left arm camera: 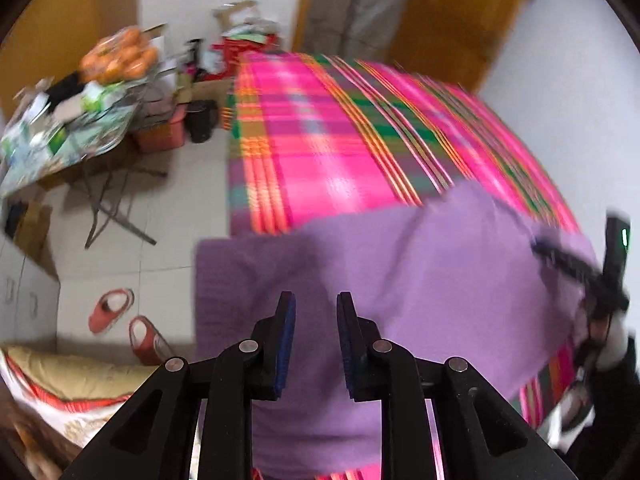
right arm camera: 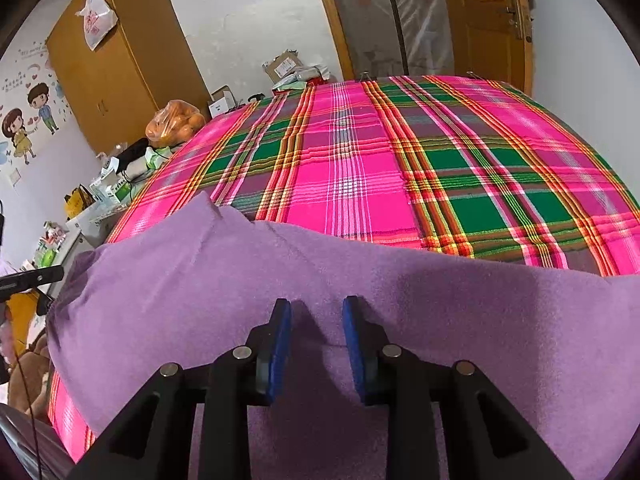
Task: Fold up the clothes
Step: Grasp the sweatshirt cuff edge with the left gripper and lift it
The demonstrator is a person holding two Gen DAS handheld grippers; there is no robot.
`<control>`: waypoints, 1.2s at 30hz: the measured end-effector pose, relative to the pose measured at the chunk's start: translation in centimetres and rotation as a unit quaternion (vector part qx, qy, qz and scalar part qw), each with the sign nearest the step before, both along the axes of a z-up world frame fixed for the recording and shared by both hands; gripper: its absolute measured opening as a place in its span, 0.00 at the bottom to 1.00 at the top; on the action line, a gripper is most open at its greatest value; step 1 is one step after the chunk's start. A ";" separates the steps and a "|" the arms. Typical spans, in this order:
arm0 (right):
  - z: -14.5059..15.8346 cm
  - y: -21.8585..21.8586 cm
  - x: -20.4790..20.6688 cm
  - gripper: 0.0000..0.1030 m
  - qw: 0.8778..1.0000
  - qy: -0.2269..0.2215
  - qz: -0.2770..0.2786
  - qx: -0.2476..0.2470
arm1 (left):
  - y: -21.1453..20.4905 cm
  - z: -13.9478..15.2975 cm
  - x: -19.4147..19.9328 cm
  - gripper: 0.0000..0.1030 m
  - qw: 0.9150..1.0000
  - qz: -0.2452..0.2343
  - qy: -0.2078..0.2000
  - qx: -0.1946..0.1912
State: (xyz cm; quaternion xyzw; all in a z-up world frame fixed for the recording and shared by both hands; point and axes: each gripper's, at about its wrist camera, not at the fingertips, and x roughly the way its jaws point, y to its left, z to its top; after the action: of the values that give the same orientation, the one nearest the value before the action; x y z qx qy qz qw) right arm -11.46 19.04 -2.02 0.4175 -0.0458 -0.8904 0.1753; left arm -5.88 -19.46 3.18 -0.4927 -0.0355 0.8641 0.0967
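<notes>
left hand-held gripper [left arm camera: 316,304] held spread over purple cloth [left arm camera: 420,272], nothing pinched. right hand-held gripper [right arm camera: 316,308] likewise spread above purple cloth. cloth laid on plaid bed [right arm camera: 400,160].

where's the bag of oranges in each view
Left wrist view: bag of oranges sits upper left, blurred, on the cluttered side table left of the bed.
Right wrist view: bag of oranges sits left of centre, at the bed's left edge.
Shared landmark: the pink plaid bedspread, beneath the purple garment.
</notes>
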 end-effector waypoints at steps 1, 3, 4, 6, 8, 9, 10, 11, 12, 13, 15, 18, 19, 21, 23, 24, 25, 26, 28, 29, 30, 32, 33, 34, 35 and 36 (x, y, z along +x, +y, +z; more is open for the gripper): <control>0.0 0.0 0.0 0.27 1.000 0.000 0.000 0.001 | 0.6 -0.3 0.3 0.21 1.000 -0.015 -0.007 -0.012; -0.1 0.0 -0.1 0.27 1.000 0.001 0.001 0.002 | 1.4 -1.5 0.5 0.21 0.998 -0.039 -0.032 -0.034; 0.0 0.2 0.0 0.27 1.000 0.000 0.001 0.001 | 1.6 -2.2 0.6 0.21 0.997 -0.049 -0.046 -0.042; 0.4 1.4 1.0 0.27 1.000 -0.001 0.003 0.000 | 1.7 -2.6 0.7 0.21 0.996 -0.056 -0.050 -0.048; 0.4 1.4 1.0 0.27 1.000 -0.001 0.003 -0.003 | 1.4 -2.1 0.8 0.21 0.997 -0.053 -0.044 -0.044; 0.3 1.4 1.0 0.27 1.000 -0.001 0.003 -0.004 | 0.7 -1.5 1.0 0.21 0.998 -0.040 -0.032 -0.036; 0.2 1.4 0.9 0.27 1.000 -0.002 0.003 -0.006 | 0.0 -0.9 1.1 0.21 0.999 -0.028 -0.020 -0.028; 0.2 1.4 0.9 0.27 1.000 -0.002 0.004 -0.007 | -0.6 -0.2 1.2 0.21 1.000 -0.015 -0.008 -0.020; 0.1 1.4 0.9 0.27 1.000 -0.003 0.003 -0.010 | -1.3 0.3 1.3 0.21 1.000 -0.002 0.002 -0.012; 0.1 1.4 0.9 0.27 1.000 -0.003 0.003 -0.011 | -2.2 0.6 1.4 0.21 1.000 0.014 0.004 0.000; 0.1 1.3 0.9 0.27 1.000 -0.003 0.003 -0.012 | -3.6 0.2 1.9 0.21 0.999 0.045 -0.007 0.021; 0.1 1.2 1.0 0.27 1.000 -0.003 0.003 -0.012 | -4.6 -1.7 2.0 0.21 0.996 0.063 -0.048 0.032; 0.2 1.3 1.2 0.27 1.000 -0.004 0.003 -0.012 | -4.6 -1.7 2.0 0.21 0.996 0.063 -0.047 0.034; 0.3 1.5 1.5 0.27 1.000 -0.004 0.003 -0.013 | -4.3 -1.5 2.0 0.22 0.997 0.058 -0.045 0.036; 0.4 1.7 1.6 0.27 1.000 -0.005 0.003 -0.016 | -4.1 -1.1 2.2 0.22 0.997 0.057 -0.035 0.038; 0.4 1.7 1.6 0.27 1.000 -0.005 0.003 -0.017 | -4.3 -0.8 2.3 0.22 0.997 0.063 -0.026 0.041; 0.3 1.7 1.6 0.27 1.000 -0.005 0.003 -0.017 | -4.6 -0.4 2.3 0.22 0.996 0.069 -0.016 0.045; 0.3 1.7 1.6 0.27 1.000 -0.006 0.003 -0.017 | -5.0 -0.1 2.3 0.23 0.996 0.078 -0.007 0.053; 0.3 1.7 1.7 0.27 1.000 -0.006 0.003 -0.018 | -6.2 0.3 2.5 0.31 0.992 0.102 0.007 0.077; 0.3 1.7 1.7 0.27 1.000 -0.006 0.003 -0.018 | -6.9 0.2 2.7 0.33 0.989 0.113 0.007 0.093; 0.3 1.7 1.7 0.27 1.000 -0.006 0.003 -0.017 | -7.6 0.1 2.9 0.34 0.986 0.124 0.007 0.108; 0.4 1.7 1.8 0.27 1.000 -0.006 0.003 -0.017 | -8.4 -0.5 3.1 0.34 0.982 0.138 -0.003 0.132; 0.4 1.8 1.9 0.27 1.000 -0.006 0.003 -0.017 | -8.8 -1.0 3.2 0.40 0.979 0.145 -0.011 0.143; 0.4 1.9 2.0 0.27 1.000 -0.006 0.004 -0.018 | -9.1 -1.4 3.3 0.53 0.976 0.151 -0.018 0.154; 0.4 1.9 2.0 0.27 1.000 -0.006 0.004 -0.018 | -9.4 -1.8 3.3 0.57 0.974 0.154 -0.023 0.163; 0.4 1.9 2.0 0.27 1.000 -0.006 0.004 -0.018 | -9.4 -2.2 3.2 0.59 0.972 0.158 -0.031 0.173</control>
State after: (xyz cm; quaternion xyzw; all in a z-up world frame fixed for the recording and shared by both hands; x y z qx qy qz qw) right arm -9.43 20.95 -1.59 0.4201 -0.0612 -0.8862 0.1857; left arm -2.63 -28.86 1.03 -0.4830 -0.2642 0.8337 0.0417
